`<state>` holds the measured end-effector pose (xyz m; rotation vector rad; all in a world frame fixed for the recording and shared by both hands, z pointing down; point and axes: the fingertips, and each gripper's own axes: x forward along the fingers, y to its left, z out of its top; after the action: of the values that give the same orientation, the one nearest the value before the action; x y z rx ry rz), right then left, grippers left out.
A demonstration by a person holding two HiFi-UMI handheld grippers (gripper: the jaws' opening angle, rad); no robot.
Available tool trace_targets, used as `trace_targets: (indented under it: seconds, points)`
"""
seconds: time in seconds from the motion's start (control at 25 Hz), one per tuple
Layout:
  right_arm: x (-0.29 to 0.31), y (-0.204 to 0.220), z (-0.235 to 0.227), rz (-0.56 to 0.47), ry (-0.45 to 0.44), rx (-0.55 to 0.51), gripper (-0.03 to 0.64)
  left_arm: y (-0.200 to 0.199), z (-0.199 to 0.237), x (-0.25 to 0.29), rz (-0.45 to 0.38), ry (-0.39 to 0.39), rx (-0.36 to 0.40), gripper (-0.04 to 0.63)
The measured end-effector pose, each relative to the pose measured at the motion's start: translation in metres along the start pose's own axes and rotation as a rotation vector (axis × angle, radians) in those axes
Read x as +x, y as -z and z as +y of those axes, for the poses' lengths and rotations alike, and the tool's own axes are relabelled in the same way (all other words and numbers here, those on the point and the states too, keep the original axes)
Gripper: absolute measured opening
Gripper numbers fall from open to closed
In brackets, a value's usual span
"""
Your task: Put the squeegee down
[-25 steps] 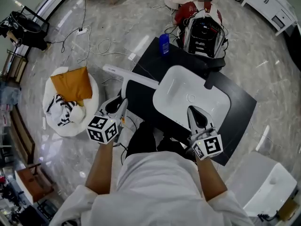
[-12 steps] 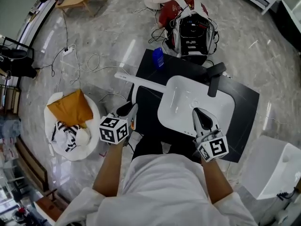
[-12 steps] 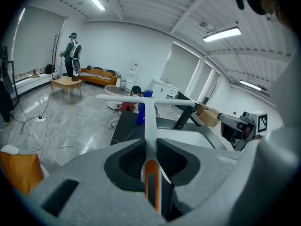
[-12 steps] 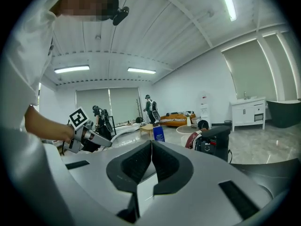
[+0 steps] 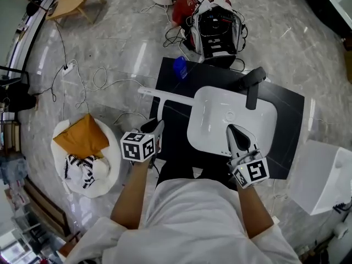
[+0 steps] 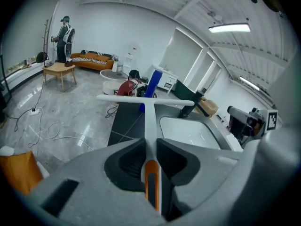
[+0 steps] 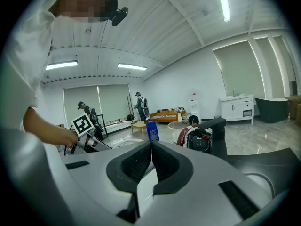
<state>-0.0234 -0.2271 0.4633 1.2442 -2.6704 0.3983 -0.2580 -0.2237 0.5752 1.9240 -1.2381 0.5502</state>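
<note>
The squeegee (image 5: 160, 99) has a white handle with an orange inlay and a white T-shaped blade. In the head view the blade lies across the left edge of the black counter (image 5: 289, 136). My left gripper (image 5: 156, 127) is shut on the handle's near end. In the left gripper view the squeegee handle (image 6: 149, 126) runs straight out between the pads to the blade (image 6: 146, 99). My right gripper (image 5: 234, 131) hovers over the front rim of the white sink (image 5: 214, 100), shut with nothing in it; the right gripper view shows the right gripper (image 7: 151, 147) with its pads touching.
A black faucet (image 5: 252, 84) stands at the sink's back right and a blue bottle (image 5: 180, 66) at the counter's far left corner. A backpack (image 5: 214, 23) and cables (image 5: 99, 76) lie on the floor. A white pouf (image 5: 107, 172) with an orange cushion sits left, a white box (image 5: 324, 175) right.
My left gripper has come down and tipped forward with the squeegee, bringing the blade closer to the counter's left edge. My right gripper shifted a little over the sink.
</note>
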Motion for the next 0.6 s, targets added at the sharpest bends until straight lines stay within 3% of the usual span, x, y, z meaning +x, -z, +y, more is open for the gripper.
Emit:
trace_targets:
  seconds: [0.6]
  points:
    - [0.0, 0.011, -0.012, 0.023, 0.069, 0.04, 0.015, 0.013, 0.013, 0.044, 0.139, -0.007, -0.004, 0.083]
